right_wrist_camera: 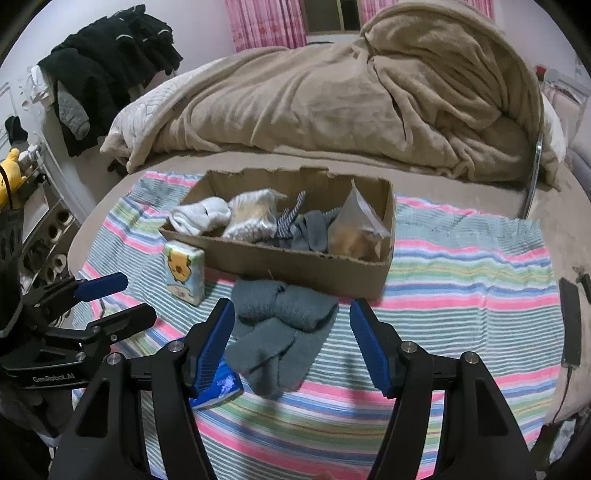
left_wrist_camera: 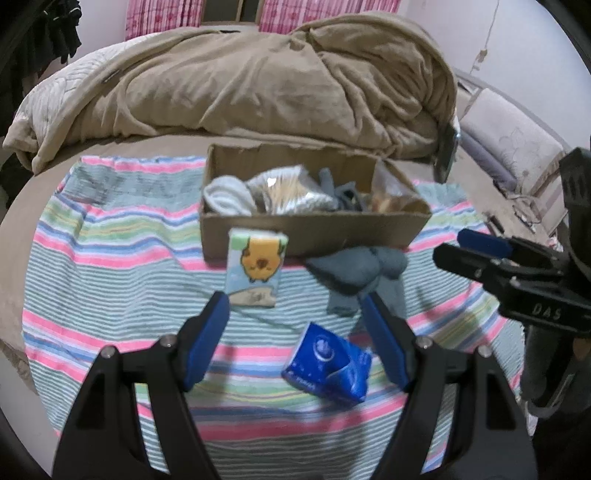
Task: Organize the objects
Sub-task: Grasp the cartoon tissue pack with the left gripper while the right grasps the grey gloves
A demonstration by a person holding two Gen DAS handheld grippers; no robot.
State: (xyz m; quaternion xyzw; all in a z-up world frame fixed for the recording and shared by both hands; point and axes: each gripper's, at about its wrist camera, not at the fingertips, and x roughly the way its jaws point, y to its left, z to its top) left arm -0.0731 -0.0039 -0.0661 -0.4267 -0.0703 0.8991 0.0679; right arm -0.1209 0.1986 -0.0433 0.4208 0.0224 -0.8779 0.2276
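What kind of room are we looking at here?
Most likely a bedroom in someone's home: a bed with a rumpled tan blanket, pink curtains behind it, and dark clothes heaped at the side. A cardboard box of socks sits on the bed.

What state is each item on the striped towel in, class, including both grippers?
Brown cardboard box: open-topped, holding socks and packets.
Grey fuzzy socks: crumpled on the towel, outside the box.
Blue tissue packet: lying tilted on the towel.
Cartoon-bear tissue packet: leaning against the box.
Left gripper: open, empty.
Right gripper: open, empty.
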